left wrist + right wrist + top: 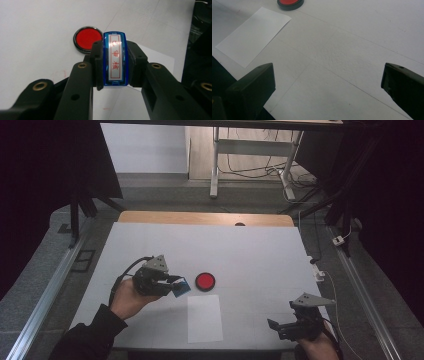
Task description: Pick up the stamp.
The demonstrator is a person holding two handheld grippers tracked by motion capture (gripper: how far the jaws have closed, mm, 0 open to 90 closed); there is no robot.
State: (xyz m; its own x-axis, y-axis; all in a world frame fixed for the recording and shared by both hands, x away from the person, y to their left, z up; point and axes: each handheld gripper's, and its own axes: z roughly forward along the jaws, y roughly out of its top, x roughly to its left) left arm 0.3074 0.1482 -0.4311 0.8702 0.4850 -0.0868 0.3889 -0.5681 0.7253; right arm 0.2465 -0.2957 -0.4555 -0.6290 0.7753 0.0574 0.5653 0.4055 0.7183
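From the high view, your left gripper hangs just left of the red ink pad, with a small blue stamp at its tip, close to the pad but apart from it. The white sheet of paper lies just on your side of the pad, on the white table. Your right gripper sits well to the right of the pad, near the table's front edge.

Now your left gripper view gives what the high view cannot: both jaws are clamped on the stamp's blue sides, and its white label with red characters faces the camera. The ink pad shows just behind the stamp, up and to the left.

Over to your right gripper view: your jaws stand wide apart with nothing between them, over bare table. The paper lies on the near side of the pad, which peeks in at the top edge.
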